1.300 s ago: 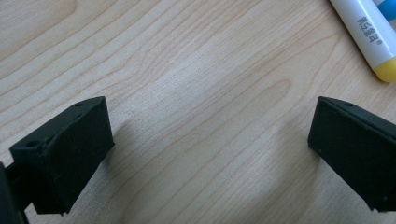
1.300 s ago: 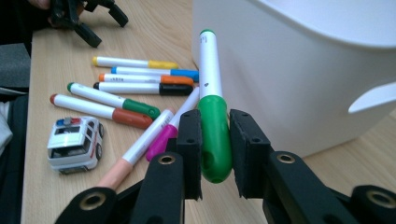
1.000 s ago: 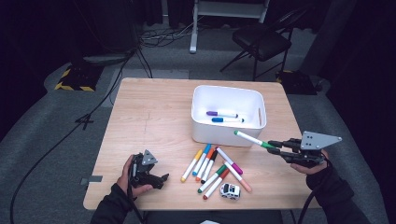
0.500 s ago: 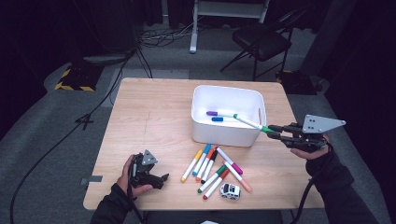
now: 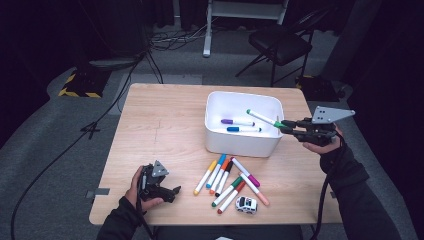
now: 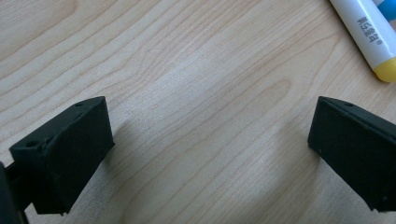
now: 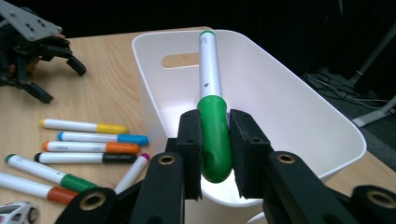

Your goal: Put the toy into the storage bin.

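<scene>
A light wooden table (image 5: 165, 130) is standing on grey carpet (image 5: 45, 145) in a dark room, with a black chair (image 5: 280, 45) and cables (image 5: 165, 37) lying behind it.

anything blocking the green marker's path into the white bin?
Nothing visible does. The right gripper holds the green marker by its cap, with the tip over the white bin; the purple marker and blue marker lie inside.

The right gripper (image 5: 286, 126) rose and moved from beside the bin (image 5: 215, 135) toward it. Its green marker (image 5: 265, 119) came over the bin's rim.
</scene>
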A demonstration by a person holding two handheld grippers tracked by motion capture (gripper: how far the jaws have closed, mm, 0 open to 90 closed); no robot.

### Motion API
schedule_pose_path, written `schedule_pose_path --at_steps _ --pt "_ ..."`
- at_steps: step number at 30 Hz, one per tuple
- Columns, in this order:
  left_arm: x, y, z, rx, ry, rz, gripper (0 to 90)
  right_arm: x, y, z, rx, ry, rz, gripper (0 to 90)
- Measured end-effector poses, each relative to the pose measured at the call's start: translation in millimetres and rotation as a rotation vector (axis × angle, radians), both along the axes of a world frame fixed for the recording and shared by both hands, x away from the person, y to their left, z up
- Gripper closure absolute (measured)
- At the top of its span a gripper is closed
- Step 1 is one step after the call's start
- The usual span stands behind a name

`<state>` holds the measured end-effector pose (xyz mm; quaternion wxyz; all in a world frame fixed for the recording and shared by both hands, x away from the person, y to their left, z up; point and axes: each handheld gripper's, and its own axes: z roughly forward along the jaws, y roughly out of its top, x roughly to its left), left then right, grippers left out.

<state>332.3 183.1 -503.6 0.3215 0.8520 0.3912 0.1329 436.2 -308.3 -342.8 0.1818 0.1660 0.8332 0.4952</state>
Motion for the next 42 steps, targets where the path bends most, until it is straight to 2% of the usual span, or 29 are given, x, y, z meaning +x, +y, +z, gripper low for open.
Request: schedule_pose_path --at_steps 8,9,11,20,27,35,38,42 --pt "-0.1 -0.1 -0.1 -0.002 0.002 0.001 0.2 22.8 13.6 -1.4 -0.018 0.029 -0.006 75.6" --pt "0.0 0.0 0.0 0.0 0.0 0.0 0.2 25.4 15.0 -1.7 -0.024 0.02 -0.006 75.6" --pt "0.0 0.0 0.0 0.0 0.0 0.0 0.2 30.4 19.3 -2.2 -0.033 0.037 -0.009 75.6" --pt "-0.1 -0.1 -0.1 -0.002 0.001 0.001 0.2 47.0 40.9 -8.0 -0.098 0.062 -0.002 75.6" --pt "-0.1 -0.1 -0.1 -0.002 0.001 0.001 0.2 63.0 51.4 -14.9 -0.13 0.104 0.001 75.6" --pt "0.0 0.0 0.0 0.0 0.0 0.0 0.2 70.5 57.9 -20.7 -0.183 0.146 0.018 75.6" --pt "0.0 0.0 0.0 0.0 0.0 0.0 0.2 72.1 59.2 -23.0 -0.226 0.161 0.024 75.6" --pt "0.0 0.0 0.0 0.0 0.0 0.0 0.2 72.7 59.5 -24.7 -0.255 0.184 0.031 75.5"
